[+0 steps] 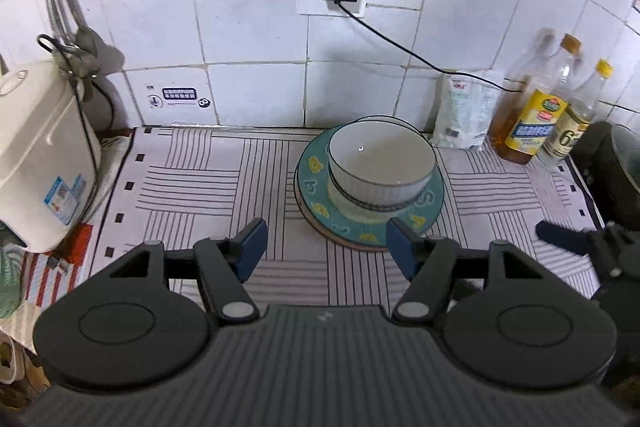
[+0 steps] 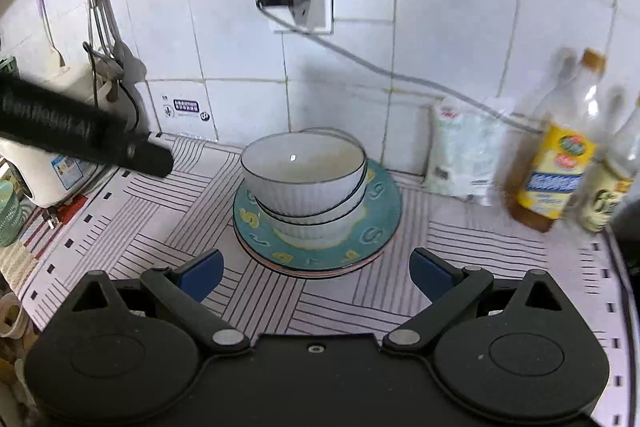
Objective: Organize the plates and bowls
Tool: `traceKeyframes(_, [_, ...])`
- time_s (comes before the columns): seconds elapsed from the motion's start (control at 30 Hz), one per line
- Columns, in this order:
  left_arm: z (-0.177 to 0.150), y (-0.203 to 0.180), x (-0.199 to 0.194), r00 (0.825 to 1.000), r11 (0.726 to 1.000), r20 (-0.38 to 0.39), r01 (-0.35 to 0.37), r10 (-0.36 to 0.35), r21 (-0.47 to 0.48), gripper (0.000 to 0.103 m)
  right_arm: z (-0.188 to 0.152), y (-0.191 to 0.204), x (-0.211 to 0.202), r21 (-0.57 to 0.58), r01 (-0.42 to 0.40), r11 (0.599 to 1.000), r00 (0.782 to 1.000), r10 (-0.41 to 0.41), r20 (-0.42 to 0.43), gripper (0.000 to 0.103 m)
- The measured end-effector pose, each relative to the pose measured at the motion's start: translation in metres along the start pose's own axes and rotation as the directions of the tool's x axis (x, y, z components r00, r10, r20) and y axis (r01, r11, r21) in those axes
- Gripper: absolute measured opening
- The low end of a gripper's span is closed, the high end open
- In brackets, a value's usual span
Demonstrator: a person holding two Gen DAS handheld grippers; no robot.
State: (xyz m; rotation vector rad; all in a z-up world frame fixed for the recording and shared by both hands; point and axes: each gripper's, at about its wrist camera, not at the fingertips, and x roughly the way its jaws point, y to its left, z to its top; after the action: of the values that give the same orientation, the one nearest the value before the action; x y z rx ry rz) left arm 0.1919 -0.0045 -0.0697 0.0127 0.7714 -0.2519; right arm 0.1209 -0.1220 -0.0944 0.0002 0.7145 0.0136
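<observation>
- Stacked white bowls point(image 2: 304, 183) sit nested on the teal plate point(image 2: 380, 215); a pinkish plate point(image 2: 312, 273) shows beneath its rim. The pile stands toward the back edge of the worktop point(image 1: 192, 187), roughly mid-width, near the tiled wall point(image 1: 248, 27).
- Left tongs point(image 1: 326, 247): jaws stand partly apart, nothing between the blue pads, clear of the pile's near rim.
- Right tongs point(image 2: 316, 277): jaws stand wide, empty, just short of the plate's near edge.
- Bowl count appears to be three from the rims in the right wrist view; the lowest is partly hidden, so that figure is provisional.
- Judged step: stacking looks complete or close to it, with both tongs free and drawn off from the pile. No loose plate or bowl is visible elsewhere on the striped mat point(image 2: 460, 267).
- Next move, if any: either check the pile sits centred, or grip the plates at opposite rims to shift the whole stack. That calls for a level, two-sided lift, since the bowls ride loose on top.
- Hazard noted: oil bottles point(image 1: 536, 119), a white bag point(image 1: 466, 111) and a trailing cable point(image 1: 400, 47) crowd the back right corner; the white appliance point(image 1: 40, 155) occupies the left edge.
</observation>
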Motion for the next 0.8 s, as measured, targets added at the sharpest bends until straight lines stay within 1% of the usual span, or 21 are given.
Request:
traceKeyframes(0.1, [-0.012,0.001,-0.023,1.0,1.0,0.011,-0.001,0.001,0.009,0.067,0.004,0.004,-0.028,0.021,0.009,1.0,1.0,-0.009,0.007,0.101])
traceKeyframes(0.13, [-0.015,0.002,-0.03,1.0,1.0,0.012,0.0,0.0,0.012,0.07,0.004,0.005,-0.036,0.031,0.015,0.999,1.0,-0.015,0.01,0.101])
traceKeyframes(0.2, [-0.024,0.003,-0.045,1.0,1.0,0.018,-0.004,0.003,0.019,0.072,0.003,0.007,-0.053,0.057,0.029,0.998,1.0,-0.03,0.01,0.101])
traceKeyframes(0.3, [-0.036,0.005,-0.065,1.0,1.0,0.022,-0.011,0.01,0.026,0.078,0.001,0.008,-0.076,0.099,0.06,0.993,0.998,-0.059,-0.01,0.102])
traceKeyframes(0.4, [-0.045,0.006,-0.081,0.999,1.0,0.034,-0.016,0.015,0.027,0.088,-0.003,0.011,-0.094,0.101,0.094,0.99,0.995,-0.091,-0.038,0.102])
traceKeyframes(0.47, [-0.051,0.007,-0.089,0.999,0.999,0.047,-0.019,0.018,0.027,0.102,-0.006,0.016,-0.108,0.092,0.117,0.989,0.992,-0.113,-0.05,0.102])
traceKeyframes(0.63, [-0.066,0.007,-0.105,0.997,0.999,0.075,-0.023,0.02,0.033,0.103,-0.013,0.032,-0.141,0.071,0.139,0.988,0.99,-0.139,-0.01,0.102])
traceKeyframes(0.8, [-0.074,0.004,-0.119,0.993,0.998,0.11,-0.05,0.045,0.043,0.103,-0.019,0.041,-0.161,0.07,0.162,0.984,0.986,-0.163,0.02,0.102])
